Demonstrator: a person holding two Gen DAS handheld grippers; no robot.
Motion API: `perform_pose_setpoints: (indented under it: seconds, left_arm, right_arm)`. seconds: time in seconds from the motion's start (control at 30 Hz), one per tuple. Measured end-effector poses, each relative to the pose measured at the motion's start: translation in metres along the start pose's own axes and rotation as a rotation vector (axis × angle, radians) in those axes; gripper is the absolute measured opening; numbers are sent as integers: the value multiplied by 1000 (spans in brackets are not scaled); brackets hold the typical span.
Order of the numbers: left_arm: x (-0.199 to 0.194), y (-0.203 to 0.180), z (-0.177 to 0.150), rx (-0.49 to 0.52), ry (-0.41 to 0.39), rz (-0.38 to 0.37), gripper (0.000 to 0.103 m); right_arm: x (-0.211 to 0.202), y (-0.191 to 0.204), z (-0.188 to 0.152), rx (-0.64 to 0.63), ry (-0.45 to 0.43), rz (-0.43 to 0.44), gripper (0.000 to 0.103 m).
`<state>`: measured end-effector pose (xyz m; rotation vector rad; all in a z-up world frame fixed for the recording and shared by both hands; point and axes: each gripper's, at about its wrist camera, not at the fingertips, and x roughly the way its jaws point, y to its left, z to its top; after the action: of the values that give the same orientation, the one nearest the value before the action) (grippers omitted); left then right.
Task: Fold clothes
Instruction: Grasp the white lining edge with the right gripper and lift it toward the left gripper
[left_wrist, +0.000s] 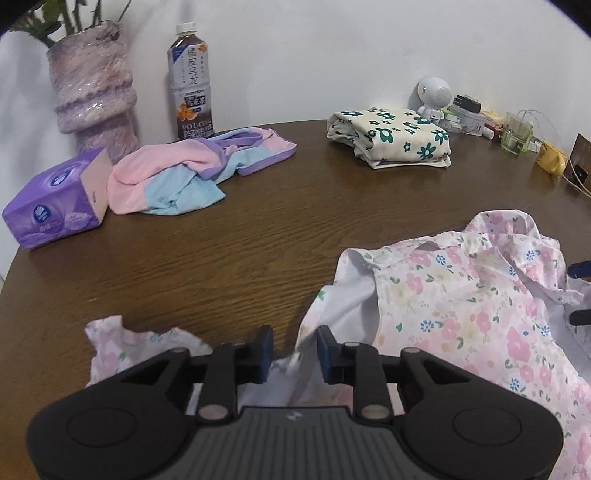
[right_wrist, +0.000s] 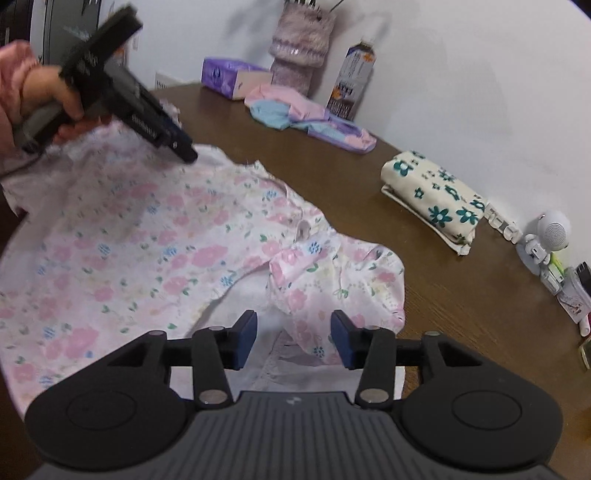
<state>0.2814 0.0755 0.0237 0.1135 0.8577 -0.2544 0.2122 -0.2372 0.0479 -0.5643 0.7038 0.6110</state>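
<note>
The floral shirt (right_wrist: 155, 236) lies spread and rumpled on the tabletop (left_wrist: 258, 236), collar bunched. The left gripper (left_wrist: 294, 356) stands part-open with a fold of hem between its pads, not clearly pinched. The right gripper (right_wrist: 293, 338) gapes over the collar end, holding nothing. To fold well, grip single edges, pull the cloth flat, and keep both sides level.
</note>
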Motion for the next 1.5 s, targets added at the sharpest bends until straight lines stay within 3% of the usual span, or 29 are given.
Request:
perform_pose_setpoints:
  seconds: [0.03, 0.07, 0.1, 0.33, 0.57, 0.63, 0.7, 0.8, 0.83, 0.9, 1.0, 1.2, 1.37, 1.4, 1.47, 1.5]
  left_arm:
    - [3, -2, 1, 8, 4, 2, 23]
    - [4, -4, 1, 23, 0, 2, 19]
    - [5, -6, 1, 38, -3, 1, 1]
    - [6, -7, 2, 53, 9, 2, 1]
    - [4, -9, 3, 58, 23, 25, 3]
    - [3, -9, 6, 53, 24, 31, 8]
    - [-1, -8, 10, 40, 19, 32, 12]
    - [-5, -6, 16, 21, 11, 35, 16]
    - [-9, -5, 20, 17, -2, 20, 22]
    - [-13, -7, 30, 21, -26, 0, 30]
    - [1, -13, 45, 51, -3, 8, 32]
    - [47, -24, 53, 145, 59, 17, 29]
    - [51, -21, 52, 145, 43, -108, 28]
    - [51, -22, 51, 148, 37, -124, 27]
    - [51, -25, 51, 137, 36, -165, 2]
    - [51, -26, 51, 122, 40, -189, 0]
  right_arm:
    - [6, 0, 1, -10, 10, -10, 10]
    - [9, -2, 2, -7, 10, -18, 0]
    - [12, -5, 4, -3, 9, -27, 0]
    - [2, -70, 39, 65, -118, -267, 0]
    - [43, -106, 72, 108, -184, -306, 0]
    - [57, -108, 79, 112, -207, -299, 0]
    - [71, -109, 84, 116, -201, -284, 0]
    - [79, -115, 81, 186, -151, -233, 11]
    - [82, -117, 80, 210, -134, -215, 29]
    - [77, -123, 72, 273, -127, -180, 48]
    - [54, -138, 51, 371, -133, -114, 50]
    - [54, -154, 2, 458, -17, -20, 54]
    - [71, -161, -14, 569, -47, 189, 54]
    - [75, -159, -12, 566, -38, 201, 53]
    - [86, -155, -10, 559, -13, 226, 26]
    - [88, -154, -9, 558, -13, 236, 3]
